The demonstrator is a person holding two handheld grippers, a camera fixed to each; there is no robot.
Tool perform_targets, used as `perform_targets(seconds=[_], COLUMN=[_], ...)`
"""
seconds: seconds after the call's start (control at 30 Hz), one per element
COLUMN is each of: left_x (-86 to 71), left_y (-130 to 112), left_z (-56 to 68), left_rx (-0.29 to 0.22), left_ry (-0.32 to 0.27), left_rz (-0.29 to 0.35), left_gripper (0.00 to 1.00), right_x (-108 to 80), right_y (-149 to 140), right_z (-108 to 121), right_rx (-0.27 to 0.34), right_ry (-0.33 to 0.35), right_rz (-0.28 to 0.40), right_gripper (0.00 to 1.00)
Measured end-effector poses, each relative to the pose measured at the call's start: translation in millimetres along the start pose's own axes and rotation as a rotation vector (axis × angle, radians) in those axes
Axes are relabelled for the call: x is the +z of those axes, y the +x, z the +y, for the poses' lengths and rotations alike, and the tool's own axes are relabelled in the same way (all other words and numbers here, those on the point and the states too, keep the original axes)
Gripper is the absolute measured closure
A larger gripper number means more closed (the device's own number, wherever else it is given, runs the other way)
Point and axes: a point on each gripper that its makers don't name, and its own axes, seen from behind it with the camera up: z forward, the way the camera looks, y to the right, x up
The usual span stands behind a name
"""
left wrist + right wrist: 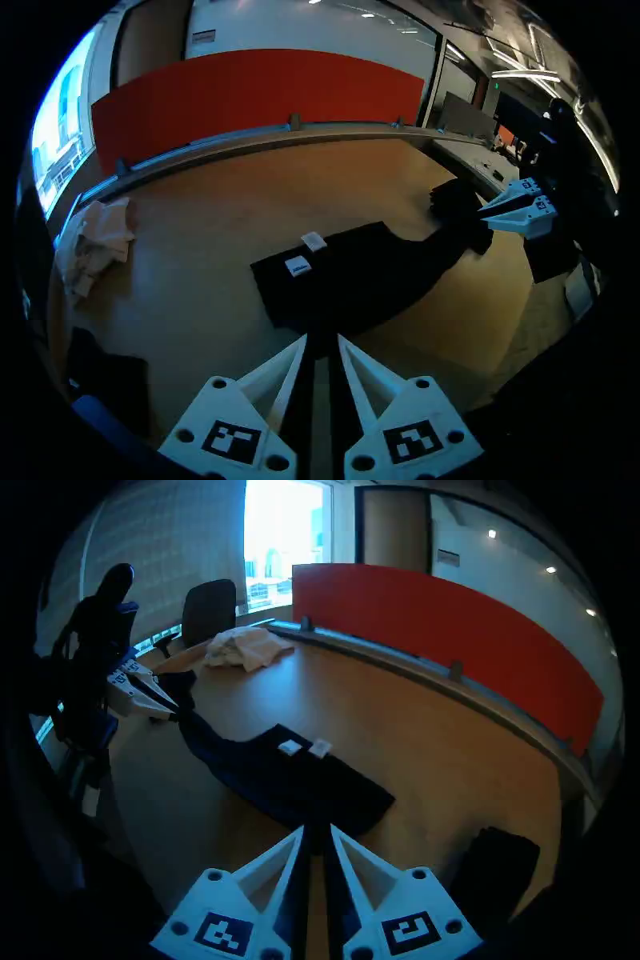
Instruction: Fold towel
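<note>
A dark towel [360, 276] with two white tags lies stretched across the wooden table [208, 216]. In the left gripper view, my left gripper [322, 340] is shut on the towel's near edge, with dark cloth pinched between its white fingers. Farther right, my right gripper [520, 210] holds the towel's other end, lifted a little off the table. In the right gripper view, my right gripper [318, 830] is shut on the towel [296, 780], which runs left to the left gripper [152, 698].
A crumpled pale cloth [92, 240] [244, 648] lies at the table's far side. A red partition [256, 96] runs along the back edge. Another dark cloth [496, 864] sits near the table edge. An office chair [208, 612] stands by the window.
</note>
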Motion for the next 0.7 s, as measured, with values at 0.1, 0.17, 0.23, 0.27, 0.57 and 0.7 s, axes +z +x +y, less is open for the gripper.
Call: perform_targets(seconds=[0.1,0.17,0.23,0.27,0.57,0.7], left_x=[2.4,4.9,8.7,11.0,44.4,59.3], left_y=[0,2,4,6,17,19], left_z=[-1.5,-2.9,-5.1,-6.4,-24.7,-33.7], left_rx=[-0.003,-0.006,-0.008,-0.009,-0.019,-0.034], left_ry=[0.002,0.002,0.004,0.005,0.020,0.028], left_rz=[0.001,0.003,0.006,0.009,0.014,0.011], left_gripper=[0.89,0.89,0.89,0.89,0.89,0.89], right_x=[1.5,3.7,7.3,9.6,37.2,50.2], right_y=[1,2,3,4,6,6], right_z=[1,2,5,6,26,34], right_rx=[-0.002,-0.005,-0.009,-0.011,-0.001,0.014], right_ry=[-0.001,-0.002,-0.005,-0.006,-0.023,-0.029], right_rz=[0.000,0.001,0.000,-0.001,-0.015,-0.024], right_gripper=[0.91,0.91,0.91,0.91,0.91,0.91])
